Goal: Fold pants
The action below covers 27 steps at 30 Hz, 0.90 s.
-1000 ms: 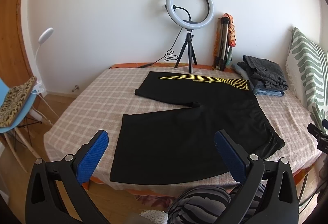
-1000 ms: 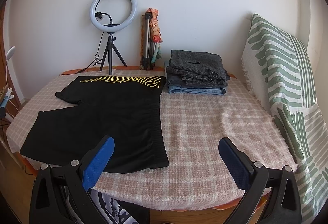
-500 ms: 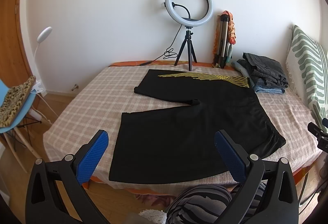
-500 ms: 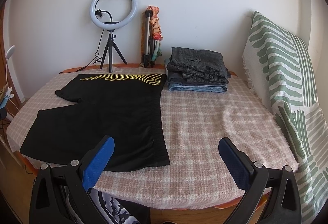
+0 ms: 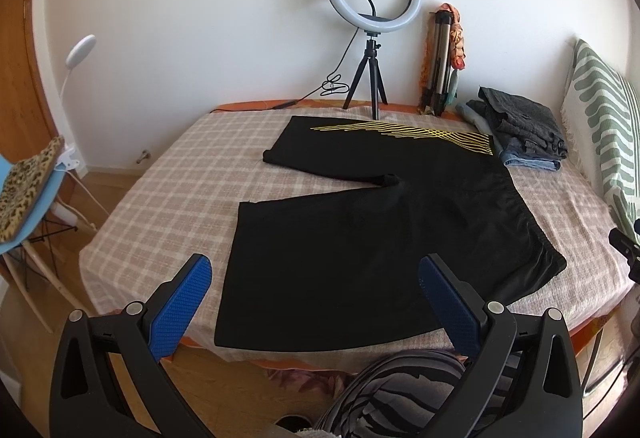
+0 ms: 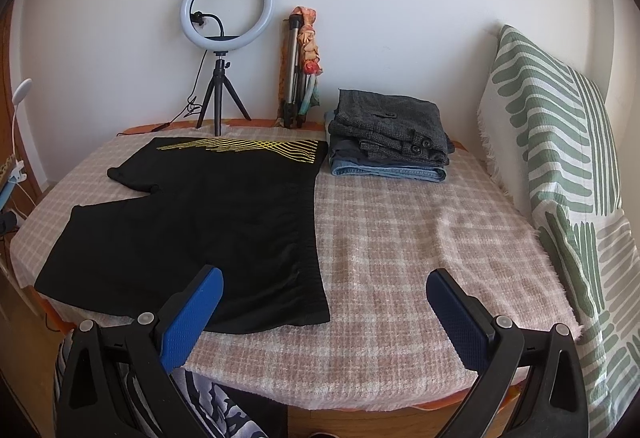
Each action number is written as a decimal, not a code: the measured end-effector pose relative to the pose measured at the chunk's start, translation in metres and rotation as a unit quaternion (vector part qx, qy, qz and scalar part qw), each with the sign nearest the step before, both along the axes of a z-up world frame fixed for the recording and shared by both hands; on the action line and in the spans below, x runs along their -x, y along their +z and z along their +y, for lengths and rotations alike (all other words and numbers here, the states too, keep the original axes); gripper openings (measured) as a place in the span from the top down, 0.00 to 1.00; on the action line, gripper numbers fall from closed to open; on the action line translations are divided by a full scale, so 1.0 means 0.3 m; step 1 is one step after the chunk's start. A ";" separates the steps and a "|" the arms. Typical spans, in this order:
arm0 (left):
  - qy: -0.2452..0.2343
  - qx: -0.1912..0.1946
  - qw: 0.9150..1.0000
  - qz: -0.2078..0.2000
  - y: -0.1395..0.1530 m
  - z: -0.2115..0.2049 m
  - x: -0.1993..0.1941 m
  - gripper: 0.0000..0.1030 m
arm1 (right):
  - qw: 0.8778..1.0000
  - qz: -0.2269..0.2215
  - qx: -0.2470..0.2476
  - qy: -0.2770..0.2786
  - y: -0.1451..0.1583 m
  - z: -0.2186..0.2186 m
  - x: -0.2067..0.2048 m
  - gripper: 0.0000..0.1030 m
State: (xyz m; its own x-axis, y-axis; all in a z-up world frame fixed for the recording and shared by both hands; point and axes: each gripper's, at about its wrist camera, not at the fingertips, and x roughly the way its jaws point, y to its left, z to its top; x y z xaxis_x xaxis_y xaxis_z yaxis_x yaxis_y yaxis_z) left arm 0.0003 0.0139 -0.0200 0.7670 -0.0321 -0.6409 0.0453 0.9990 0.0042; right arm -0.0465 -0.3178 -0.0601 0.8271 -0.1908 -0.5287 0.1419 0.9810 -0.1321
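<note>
black pants w/ yellow stripes, flat on bed, unfolded

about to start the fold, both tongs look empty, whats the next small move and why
Probably lower the left tongs onto the near leg hem of the black shorts. The shorts lie flat and unfolded on the checked blanket, both tongs are open and hold nothing, and the right tongs hover near the waistband corner.

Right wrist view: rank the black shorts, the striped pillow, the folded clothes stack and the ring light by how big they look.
1. Black shorts, though the nearer leg is enlarged by closeness.
2. Striped pillow; partly cut off at the frame edge, so its rank against the shorts is unsure.
3. Folded clothes stack.
4. Ring light, counting the ring alone.
</note>
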 end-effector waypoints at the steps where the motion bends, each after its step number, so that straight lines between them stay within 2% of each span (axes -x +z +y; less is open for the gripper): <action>1: -0.003 0.001 1.000 0.003 -0.007 0.008 0.000 0.00 | 1.000 0.000 0.003 0.004 -0.001 0.000 0.001 0.00; 8: -0.026 -0.020 0.999 0.006 -0.049 0.056 0.004 0.00 | 0.997 0.014 0.022 0.067 -0.033 0.007 -0.019 0.03; 10: -0.031 -0.026 0.999 0.009 -0.061 0.075 -0.002 0.05 | 0.995 0.023 0.039 0.088 -0.051 0.016 -0.029 0.07; 12: -0.040 -0.015 0.999 0.016 -0.078 0.103 -0.009 0.17 | 0.991 0.025 0.054 0.118 -0.071 0.025 -0.031 0.11; 13: -0.045 -0.005 0.999 0.021 -0.089 0.118 -0.014 0.21 | 0.989 0.027 0.061 0.135 -0.082 0.029 -0.033 0.12; 15: -0.057 0.011 0.998 0.032 -0.111 0.144 -0.023 0.34 | 0.983 0.037 0.077 0.163 -0.106 0.037 -0.043 0.13; 16: -0.065 0.017 0.997 0.038 -0.127 0.154 -0.025 0.37 | 0.979 0.044 0.086 0.178 -0.120 0.042 -0.051 0.14; 18: -0.080 0.010 0.995 0.052 -0.161 0.164 -0.029 0.48 | 0.970 0.066 0.104 0.211 -0.155 0.054 -0.072 0.23; 22: -0.112 -0.026 0.990 0.080 -0.237 0.160 -0.029 0.51 | 0.954 0.122 0.131 0.240 -0.234 0.062 -0.141 0.31; 24: -0.125 -0.035 0.987 0.096 -0.267 0.165 -0.028 0.54 | 0.947 0.146 0.130 0.254 -0.265 0.061 -0.168 0.39; 27: -0.145 -0.039 0.982 0.114 -0.294 0.171 -0.021 0.54 | 0.936 0.163 0.152 0.271 -0.303 0.077 -0.189 0.40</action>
State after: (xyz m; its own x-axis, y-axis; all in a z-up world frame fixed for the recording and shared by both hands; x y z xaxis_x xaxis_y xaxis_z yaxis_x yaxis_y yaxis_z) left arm 0.0066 0.0651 -0.1082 0.5687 -0.1725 -0.8042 0.3364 0.9410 0.0360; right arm 0.0102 -0.2947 -0.1510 0.6496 0.0277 -0.7598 -0.4628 0.8072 -0.3663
